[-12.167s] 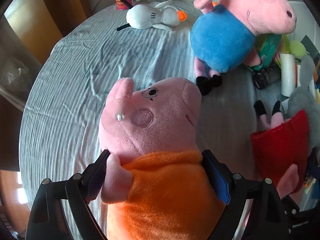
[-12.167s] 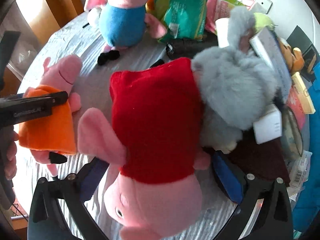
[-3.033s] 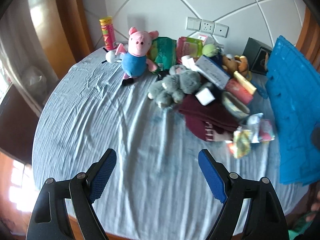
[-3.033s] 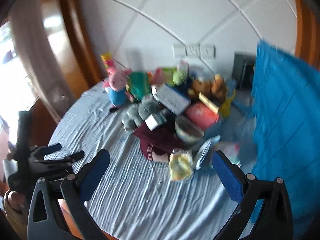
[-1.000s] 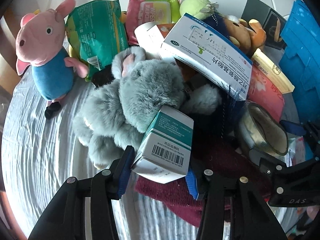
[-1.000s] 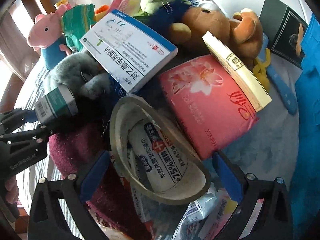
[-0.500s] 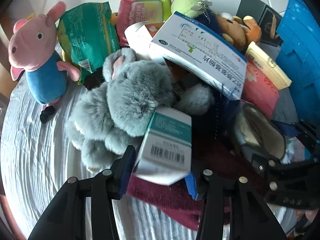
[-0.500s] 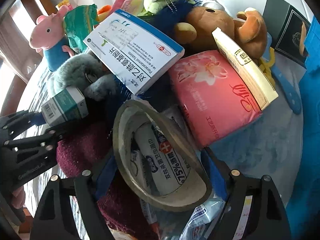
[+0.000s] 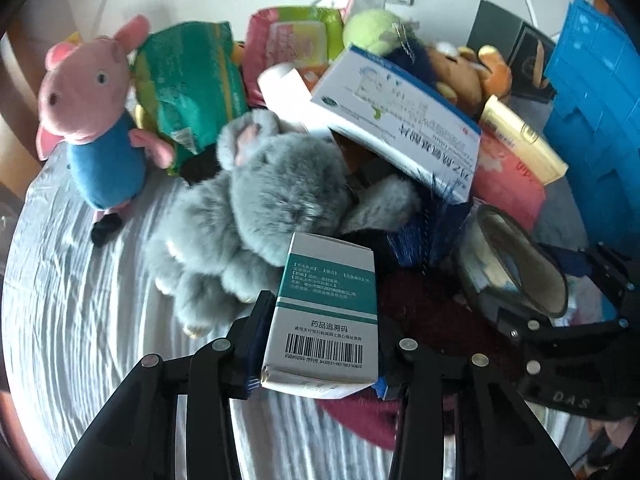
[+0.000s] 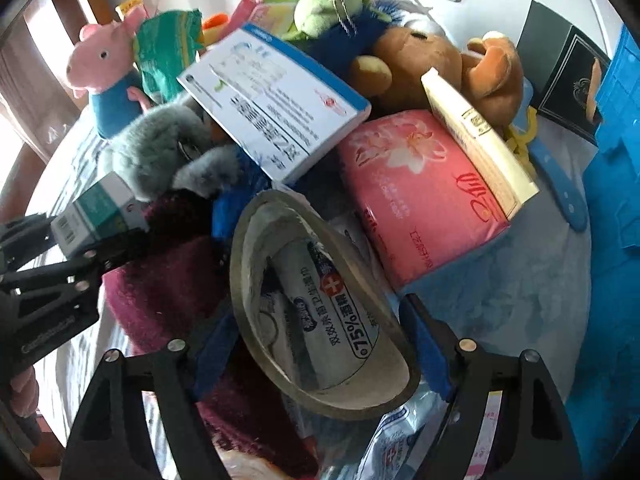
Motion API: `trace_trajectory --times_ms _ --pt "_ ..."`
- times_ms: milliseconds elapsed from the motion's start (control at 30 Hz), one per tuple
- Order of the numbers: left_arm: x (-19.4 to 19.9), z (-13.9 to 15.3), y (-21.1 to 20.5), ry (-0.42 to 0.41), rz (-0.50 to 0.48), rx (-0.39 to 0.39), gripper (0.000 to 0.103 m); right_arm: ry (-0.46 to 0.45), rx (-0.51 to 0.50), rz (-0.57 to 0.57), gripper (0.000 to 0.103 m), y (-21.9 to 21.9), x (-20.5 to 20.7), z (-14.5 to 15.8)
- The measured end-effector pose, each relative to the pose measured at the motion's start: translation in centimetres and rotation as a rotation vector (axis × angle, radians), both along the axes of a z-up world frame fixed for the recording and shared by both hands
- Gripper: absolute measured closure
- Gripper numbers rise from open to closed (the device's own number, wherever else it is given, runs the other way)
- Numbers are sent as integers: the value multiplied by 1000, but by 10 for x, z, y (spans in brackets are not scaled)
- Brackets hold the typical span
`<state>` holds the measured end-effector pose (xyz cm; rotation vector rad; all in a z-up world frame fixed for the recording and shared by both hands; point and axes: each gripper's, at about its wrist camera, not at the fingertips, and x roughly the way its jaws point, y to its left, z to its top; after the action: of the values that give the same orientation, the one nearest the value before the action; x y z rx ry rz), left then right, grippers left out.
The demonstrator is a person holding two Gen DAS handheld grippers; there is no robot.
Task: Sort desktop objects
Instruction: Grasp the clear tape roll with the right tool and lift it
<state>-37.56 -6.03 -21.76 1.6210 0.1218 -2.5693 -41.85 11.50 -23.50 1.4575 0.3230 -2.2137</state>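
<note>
Left wrist view, 1 entry: my left gripper (image 9: pixel 320 344) jaws, just closing, clamp the teal-and-white medicine box (image 9: pixel 326 316); my right gripper (image 10: pixel 320 344) jaws, just narrowed, grip the tape roll (image 10: pixel 320 304).

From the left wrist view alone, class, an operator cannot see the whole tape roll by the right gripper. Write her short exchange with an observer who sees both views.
Operator: Does the right gripper have the roll on both sides?
Observer: Yes. The right gripper has just been closing, and a blue pad now sits against each side of the tape roll.
Operator: Is the ring empty?
Observer: No. A wipes packet printed with "75%" lies under it and shows through the ring.
Operator: Anything past the pink tissue pack?
Observer: A blue handle lies on the cloth beyond the pink tissue pack.
</note>
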Motion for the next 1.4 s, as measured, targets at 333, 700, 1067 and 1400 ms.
trace_trajectory --times_ms 333,700,1067,1400 --pt "44 15 6 50 21 5 63 21 -44 6 57 -5 17 36" --pt "48 3 10 31 2 35 63 -54 -198 -97 26 31 4 39" --pt "9 -45 33 -48 -30 19 63 -191 -180 -67 27 7 -8 -26" --pt "24 -15 20 4 -22 31 63 -91 -135 -48 29 1 15 6"
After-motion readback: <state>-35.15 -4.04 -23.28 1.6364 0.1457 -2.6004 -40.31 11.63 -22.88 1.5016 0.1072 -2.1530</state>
